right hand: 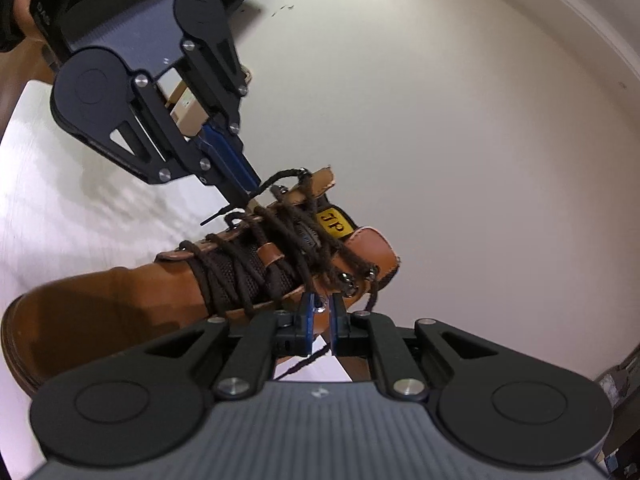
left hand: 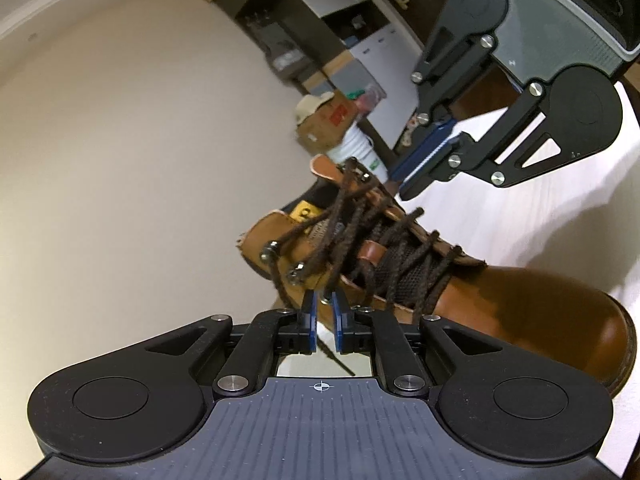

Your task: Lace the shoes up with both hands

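Observation:
A tan leather boot (left hand: 500,308) lies on a white table (left hand: 540,216), its dark brown laces (left hand: 360,232) crossed up the tongue and around the metal hooks. My left gripper (left hand: 324,300) is at the boot's collar, its blue pads a narrow gap apart with a lace strand running down between them. In the right wrist view the boot (right hand: 120,300) points left. There my right gripper (right hand: 320,302) is at the opposite collar edge, pads slightly apart, and a hook shows through the gap. My left gripper (right hand: 250,196) touches the lace loop at the far top hook. My right gripper (left hand: 404,188) hovers by the far side.
A plain cream wall (left hand: 140,140) fills the background. A cardboard box and a white bucket (left hand: 352,148) stand behind the boot, with dark shelving (left hand: 280,40) farther back. A thin lace end (right hand: 304,362) hangs under my right gripper. A person's hand (right hand: 24,8) holds the left gripper.

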